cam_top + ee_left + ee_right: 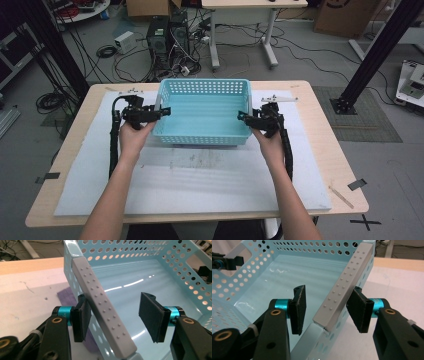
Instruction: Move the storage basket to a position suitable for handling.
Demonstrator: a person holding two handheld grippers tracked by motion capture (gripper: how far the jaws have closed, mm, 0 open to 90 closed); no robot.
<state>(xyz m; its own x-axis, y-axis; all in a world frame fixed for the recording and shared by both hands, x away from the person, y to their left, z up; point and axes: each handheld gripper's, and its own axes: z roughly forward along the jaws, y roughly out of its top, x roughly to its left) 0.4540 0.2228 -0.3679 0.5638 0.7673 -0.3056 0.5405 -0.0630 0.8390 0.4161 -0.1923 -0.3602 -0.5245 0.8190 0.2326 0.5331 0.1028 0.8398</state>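
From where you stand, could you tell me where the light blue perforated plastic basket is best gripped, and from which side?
Grip the light blue perforated plastic basket by the grey studded strips on its two short rims, one gripper from each end. Each strip is straight and narrow enough to fit between the pads. The left gripper and right gripper already straddle them, jaws open, one pad inside and one outside.

One light blue perforated plastic basket (202,112) with two grey studded handle grips, two handheld grippers, left (161,113) and right (243,116), one white foam mat (200,180), one wooden table (320,130), two hands.
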